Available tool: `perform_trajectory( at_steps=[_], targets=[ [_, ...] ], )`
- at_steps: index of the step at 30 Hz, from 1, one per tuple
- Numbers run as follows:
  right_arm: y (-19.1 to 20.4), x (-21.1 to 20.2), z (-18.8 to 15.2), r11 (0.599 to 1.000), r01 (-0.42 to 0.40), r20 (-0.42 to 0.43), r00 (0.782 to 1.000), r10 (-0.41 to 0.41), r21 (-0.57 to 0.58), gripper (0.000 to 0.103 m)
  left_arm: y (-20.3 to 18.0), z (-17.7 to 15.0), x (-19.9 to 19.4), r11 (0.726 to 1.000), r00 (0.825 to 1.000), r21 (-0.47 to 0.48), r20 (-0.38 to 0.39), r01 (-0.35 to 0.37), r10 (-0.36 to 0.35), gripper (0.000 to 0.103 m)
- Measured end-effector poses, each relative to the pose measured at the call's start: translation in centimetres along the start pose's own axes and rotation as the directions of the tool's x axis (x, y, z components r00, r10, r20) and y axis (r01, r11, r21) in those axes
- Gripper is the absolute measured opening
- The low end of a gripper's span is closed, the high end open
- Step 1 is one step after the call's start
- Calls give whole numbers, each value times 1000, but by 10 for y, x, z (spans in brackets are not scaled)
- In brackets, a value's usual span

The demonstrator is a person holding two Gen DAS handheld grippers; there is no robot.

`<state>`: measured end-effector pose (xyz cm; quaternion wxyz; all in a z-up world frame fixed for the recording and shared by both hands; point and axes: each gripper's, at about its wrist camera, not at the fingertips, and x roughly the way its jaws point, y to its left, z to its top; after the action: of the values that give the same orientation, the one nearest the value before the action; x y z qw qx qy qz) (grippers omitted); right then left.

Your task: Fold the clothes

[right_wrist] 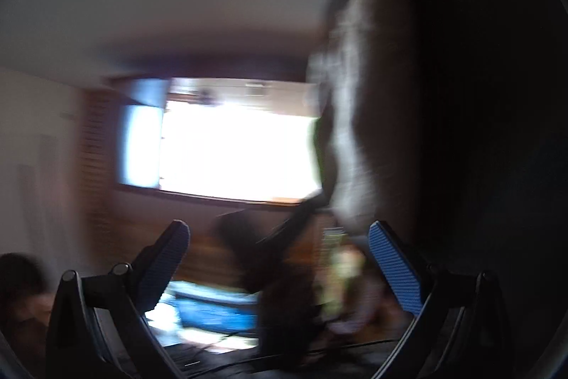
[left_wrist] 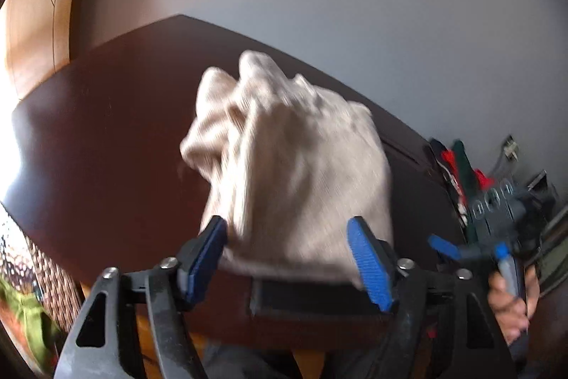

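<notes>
On the dark brown counter [left_wrist: 106,137] a crumpled cream garment [left_wrist: 291,158] lies between the spread left claw [left_wrist: 287,258]; the right claw [right_wrist: 280,258], also spread, sees only blur.

Left wrist view: garment [left_wrist: 291,158] lies mid-frame on tabletop [left_wrist: 106,137], wall behind. Door [left_wrist: 39,23] upper left. Clothes pile [left_wrist: 458,180] at right edge, right hand-held gripper [left_wrist: 472,247] before it.
</notes>
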<state>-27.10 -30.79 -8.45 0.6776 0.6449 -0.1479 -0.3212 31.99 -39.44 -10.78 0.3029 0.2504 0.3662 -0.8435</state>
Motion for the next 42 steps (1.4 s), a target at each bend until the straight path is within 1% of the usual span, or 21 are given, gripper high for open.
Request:
perform_trajectory(
  at_steps=[2, 3, 6, 10, 12, 14, 18, 20, 21, 22, 23, 24, 25, 26, 29, 31, 33, 35, 37, 40, 42],
  targets=[
    [6, 17, 0, 986, 165, -33, 986, -165, -16, 103, -4, -5, 5, 1000, 999, -14, -26, 21, -21, 82],
    [7, 25, 1, 980, 199, -52, 979, -200, -16, 103, -4, -7, 7, 999, 999, -22, -34, 25, -26, 82],
    [3, 45, 1, 978, 206, -86, 975, -203, 24, 103, -3, -10, 10, 997, 998, -58, -40, 54, -56, 82],
    [-4, 59, 7, 960, 275, -77, 960, -271, 57, 103, -1, -13, 6, 993, 994, -70, -49, 91, -95, 82],
    [-2, 66, 10, 956, 287, -69, 957, -283, 63, 103, 4, -16, 2, 992, 993, -77, -48, 103, -107, 83],
    [0, 76, 12, 953, 295, -68, 954, -291, 63, 103, 11, -20, -1, 987, 991, -108, -49, 122, -128, 84],
    [5, 108, 15, 941, 336, -98, 939, -331, 45, 103, 24, -24, 1, 963, 977, -198, -68, 184, -201, 84],
    [3, 118, 17, 944, 324, -93, 943, -318, 59, 103, 24, -25, 2, 951, 968, -219, -74, 218, -239, 84],
    [2, 121, 18, 950, 308, -84, 950, -302, 61, 101, 24, -25, 3, 945, 963, -229, -76, 234, -257, 84],
    [2, 124, 19, 958, 283, -78, 957, -279, 53, 96, 22, -25, 4, 942, 959, -227, -77, 248, -271, 84],
    [0, 127, 19, 965, 256, -78, 965, -251, 57, 73, 19, -25, 4, 939, 955, -223, -78, 262, -285, 84],
    [-4, 131, 19, 972, 225, -85, 972, -219, 72, 43, 16, -25, 6, 938, 952, -218, -82, 271, -294, 84],
    [-8, 135, 19, 976, 200, -90, 977, -192, 89, 34, 12, -25, 7, 936, 949, -213, -88, 279, -303, 85],
    [-13, 138, 20, 978, 178, -93, 981, -169, 108, 28, 11, -25, 9, 932, 946, -219, -90, 287, -313, 85],
    [-25, 149, 22, 978, 154, -100, 985, -140, 140, 26, 9, -25, 12, 919, 937, -246, -89, 307, -337, 85],
    [-30, 154, 23, 980, 123, -93, 990, -110, 157, 25, 13, -24, 8, 905, 935, -273, -51, 325, -351, 85],
    [-27, 152, 25, 984, 86, -74, 994, -75, 155, 24, 17, -22, 5, 891, 932, -300, -19, 340, -362, 89],
    [-19, 149, 26, 989, 48, -54, 998, -40, 141, 24, 20, -22, 5, 870, 924, -334, 6, 362, -382, 92],
    [-8, 148, 28, 993, 16, -39, 999, -11, 113, 24, 20, -23, 9, 842, 911, -376, 12, 387, -413, 92],
    [-5, 153, 31, 994, -5, -38, 999, 9, 107, 24, 10, -22, 16, 813, 886, -393, 15, 431, -463, 92],
    [-6, 156, 32, 994, -12, -40, 999, 17, 108, 24, 4, -21, 17, 810, 889, -398, 33, 431, -457, 92]
  ],
)
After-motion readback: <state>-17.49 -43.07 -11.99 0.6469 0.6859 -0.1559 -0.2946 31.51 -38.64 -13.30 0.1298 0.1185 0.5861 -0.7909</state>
